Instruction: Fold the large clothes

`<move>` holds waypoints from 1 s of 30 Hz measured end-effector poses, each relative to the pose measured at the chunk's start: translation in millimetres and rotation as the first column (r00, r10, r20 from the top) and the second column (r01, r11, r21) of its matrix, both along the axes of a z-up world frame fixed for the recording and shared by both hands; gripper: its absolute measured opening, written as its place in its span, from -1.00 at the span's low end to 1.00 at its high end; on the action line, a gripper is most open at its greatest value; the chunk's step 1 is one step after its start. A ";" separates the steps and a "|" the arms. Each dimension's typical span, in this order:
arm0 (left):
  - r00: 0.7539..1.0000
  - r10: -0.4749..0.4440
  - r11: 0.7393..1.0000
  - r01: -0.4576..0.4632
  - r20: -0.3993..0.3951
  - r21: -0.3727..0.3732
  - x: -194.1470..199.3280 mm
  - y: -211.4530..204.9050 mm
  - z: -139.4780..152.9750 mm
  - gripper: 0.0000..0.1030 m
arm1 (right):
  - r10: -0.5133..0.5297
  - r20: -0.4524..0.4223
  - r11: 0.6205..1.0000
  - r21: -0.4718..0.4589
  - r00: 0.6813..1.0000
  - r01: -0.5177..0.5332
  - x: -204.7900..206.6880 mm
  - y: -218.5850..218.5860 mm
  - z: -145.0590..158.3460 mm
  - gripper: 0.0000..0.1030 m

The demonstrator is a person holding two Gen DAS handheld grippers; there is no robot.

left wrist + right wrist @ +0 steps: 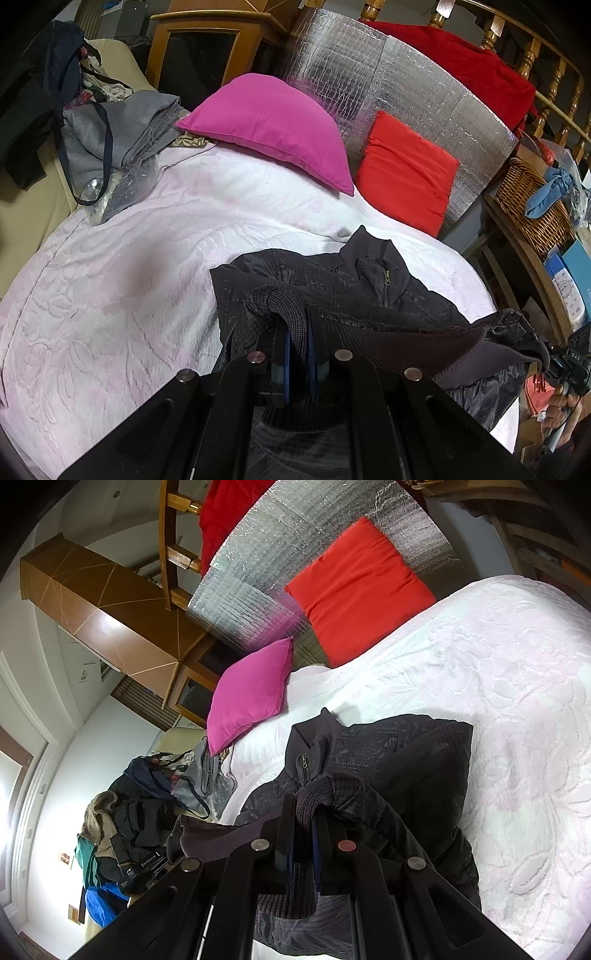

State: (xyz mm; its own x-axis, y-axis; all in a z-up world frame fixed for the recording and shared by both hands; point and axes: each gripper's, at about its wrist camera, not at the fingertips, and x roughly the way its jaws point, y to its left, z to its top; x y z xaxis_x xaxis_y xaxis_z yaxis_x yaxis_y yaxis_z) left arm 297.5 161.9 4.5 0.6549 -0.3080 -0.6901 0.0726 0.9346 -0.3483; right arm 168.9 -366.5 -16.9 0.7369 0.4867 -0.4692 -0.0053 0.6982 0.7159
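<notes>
A dark grey zip-up jacket (332, 280) lies on the pale pink bedspread (129, 277), collar and zipper pointing towards the pillows. My left gripper (297, 328) is shut on the jacket's ribbed knit hem, held up above the bed. My right gripper (304, 812) is shut on another part of the same ribbed hem; the jacket (399, 753) hangs from it over the bedspread (498, 701). The hem stretches between the two grippers. The right gripper also shows at the right edge of the left wrist view (565, 363).
A magenta pillow (273, 129) and a red pillow (406, 173) lean on a silver foil board (369, 74) at the bed's head. Grey clothes and a bag (110, 147) sit at the far left corner. A wicker basket (532, 206) stands to the right.
</notes>
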 end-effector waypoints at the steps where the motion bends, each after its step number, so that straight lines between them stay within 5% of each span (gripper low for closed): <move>1: 1.000 -0.001 1.000 0.001 0.001 0.001 1.3 -0.5 0.3 -0.85 | 0.000 -0.001 1.000 -0.001 1.000 0.000 1.5 -0.4 0.2 -0.86; 30: 1.000 0.012 1.000 -0.012 -0.018 0.027 50.9 -8.7 -20.4 -0.85 | -0.013 -0.051 1.000 0.011 0.999 0.013 62.9 -9.2 -21.5 -0.86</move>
